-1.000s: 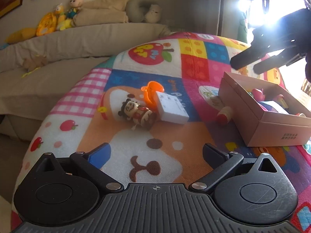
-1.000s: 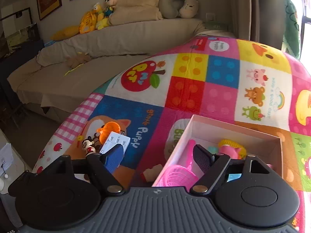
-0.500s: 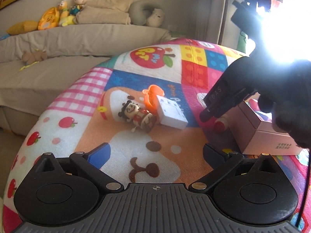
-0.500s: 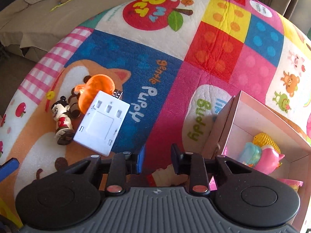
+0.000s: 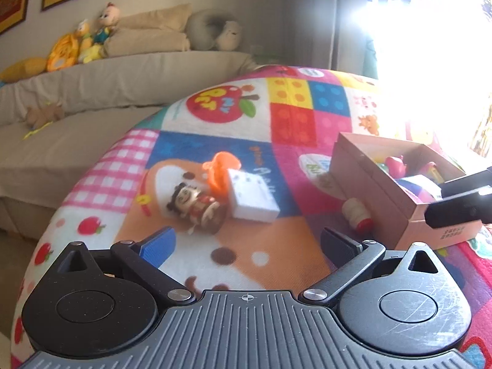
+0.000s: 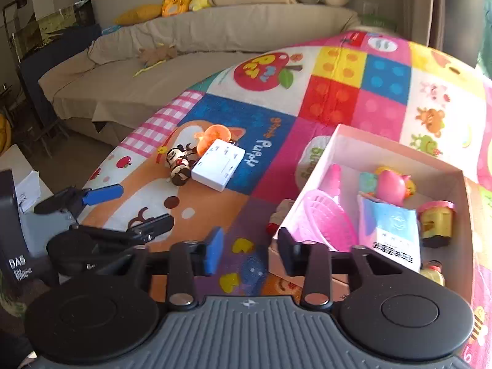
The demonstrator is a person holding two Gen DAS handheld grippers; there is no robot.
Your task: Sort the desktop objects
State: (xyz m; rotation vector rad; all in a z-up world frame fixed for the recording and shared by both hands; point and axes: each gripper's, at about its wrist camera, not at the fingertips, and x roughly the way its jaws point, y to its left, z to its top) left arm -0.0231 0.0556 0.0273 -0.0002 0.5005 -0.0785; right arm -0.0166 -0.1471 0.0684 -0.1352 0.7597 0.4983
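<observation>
On the patchwork mat lie a small figurine (image 5: pixel 196 206) (image 6: pixel 180 166), an orange plastic piece (image 5: pixel 220 172) (image 6: pixel 212 136) and a white box (image 5: pixel 252 198) (image 6: pixel 220 164), all close together. A little bottle with a red cap (image 5: pixel 358 215) (image 6: pixel 278 215) lies against the pink cardboard box (image 5: pixel 384 190) (image 6: pixel 396 153). My left gripper (image 5: pixel 246 243) (image 6: pixel 123 209) hovers open over the mat, short of the figurine. My right gripper (image 6: pixel 249 249) hangs near the box's front corner. Its jaws are opening, with only mat between them. Its fingers (image 5: pixel 455 196) show at the right edge of the left wrist view.
Inside the box lie a pink basket (image 6: pixel 326 221), a pink duck (image 6: pixel 390 186), a blue-and-white packet (image 6: pixel 390 227) and a yellow toy (image 6: pixel 436 221). A beige sofa (image 6: pixel 184 46) with plush toys runs behind the mat. Strong window glare fills the upper right of the left wrist view.
My right gripper, which was nearly shut low over the little bottle, has pulled back and spread its jaws. The bottle still lies on the mat. In the left wrist view it went off to the right.
</observation>
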